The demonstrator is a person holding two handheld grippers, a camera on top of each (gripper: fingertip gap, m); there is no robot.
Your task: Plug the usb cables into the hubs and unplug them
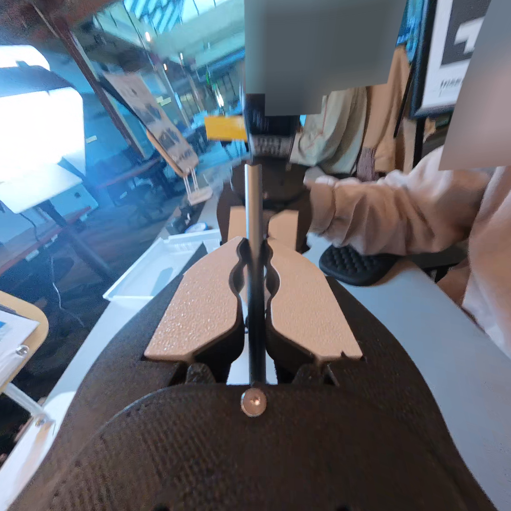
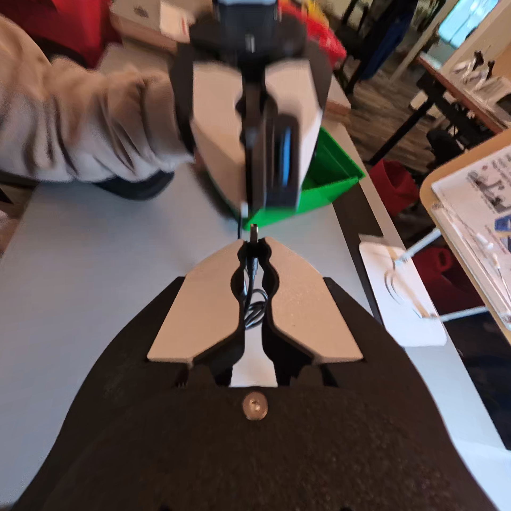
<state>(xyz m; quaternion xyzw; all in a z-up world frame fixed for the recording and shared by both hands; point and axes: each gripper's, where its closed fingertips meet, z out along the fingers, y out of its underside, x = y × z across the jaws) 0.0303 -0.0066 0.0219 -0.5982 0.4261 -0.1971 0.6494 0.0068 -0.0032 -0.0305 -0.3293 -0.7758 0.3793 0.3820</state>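
My left gripper [image 1: 253, 243] is shut on a thin USB hub [image 1: 254, 276], seen edge-on as a silver and dark slab running forward between the fingers. In the right wrist view the hub [image 2: 279, 166] shows as a dark, blurred slab with a blue port, held between the left gripper's fingers [image 2: 218, 124]. My right gripper [image 2: 254, 243] is shut on a black USB cable plug [image 2: 253, 231]. The plug tip points at the hub, a short gap away. The cable [image 2: 255, 301] hangs coiled between the fingers. The right gripper's fingers [image 1: 284, 224] face the hub.
A green bin [image 2: 331, 182] stands behind the hub near the table's right edge. A white tray [image 1: 154, 265] lies at the left edge. A black knobbly pad [image 1: 356, 265] and a person's sleeve [image 1: 387, 210] are at right. A stand with a printed sheet [image 2: 470, 221] overhangs the white table [image 2: 110, 249]. My hands' fingertips stand some 6 centimetres from each other.
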